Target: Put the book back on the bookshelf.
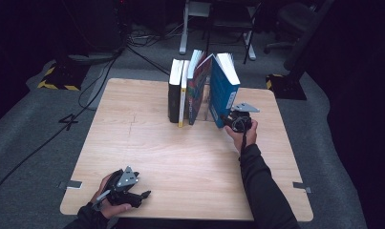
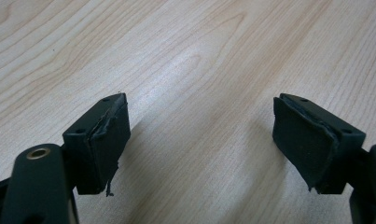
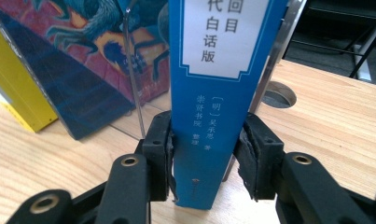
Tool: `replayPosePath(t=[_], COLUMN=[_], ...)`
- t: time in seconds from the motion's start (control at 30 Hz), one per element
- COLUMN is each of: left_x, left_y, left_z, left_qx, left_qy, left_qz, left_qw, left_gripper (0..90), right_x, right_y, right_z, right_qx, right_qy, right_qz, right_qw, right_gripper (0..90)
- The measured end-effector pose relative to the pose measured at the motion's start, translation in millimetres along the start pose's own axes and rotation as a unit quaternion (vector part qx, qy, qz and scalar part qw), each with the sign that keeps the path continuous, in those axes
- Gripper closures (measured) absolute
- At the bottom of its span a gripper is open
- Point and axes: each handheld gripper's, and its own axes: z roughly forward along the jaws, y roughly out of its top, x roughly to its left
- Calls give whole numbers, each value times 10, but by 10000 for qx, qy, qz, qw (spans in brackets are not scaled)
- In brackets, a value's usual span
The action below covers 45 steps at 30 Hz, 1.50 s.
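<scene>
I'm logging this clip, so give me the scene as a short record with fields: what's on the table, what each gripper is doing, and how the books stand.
surface: wooden table
books: a row of four standing near the far edge
held thing: blue book, at the right end of the row, tilted
right gripper: jaws closed on the blue book's spine near its bottom
left gripper: jaws wide open, nothing between them, at the near left corner
neighbour: colourful book, leaning
others: yellow book, black book, upright

The blue book (image 3: 209,140) carries a white label with blue characters. Left of it, a book cover (image 3: 83,42) shows a blue creature on red. The far-left book (image 3: 17,88) is yellow. The table (image 1: 180,157) is pale woodgrain.
</scene>
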Motion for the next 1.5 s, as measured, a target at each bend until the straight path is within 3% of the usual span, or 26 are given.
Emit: replayPosePath(t=[0.3,0.47,0.63,0.93,1.3,1.5], left_x=[-2,-3,-3,-3,-4,-4], left_y=[1,0,1,0,0,0], left_z=[1,2,2,2,1,1], left_qx=[1,-1,-1,-1,-1,-1], left_qy=[-6,-6,-6,-3,-1,-2], left_qz=[-8,-9,-9,-10,-13,-12], left_qw=[10000,10000,10000,10000,10000,10000], left_gripper=[194,194,193,193,193,193], right_x=[63,46,18,61,142,190], right_y=[0,22,84,208,229,231], right_z=[27,10,-80,-275,-542,-637], right_qx=[-62,53,152,404,627,671], right_qy=[-130,-175,-98,33,413,450], right_qz=[133,135,-4,-374,-835,-1096], right_qw=[9998,9997,9998,9985,9937,9907], right_gripper=[598,586,580,455,382,351])
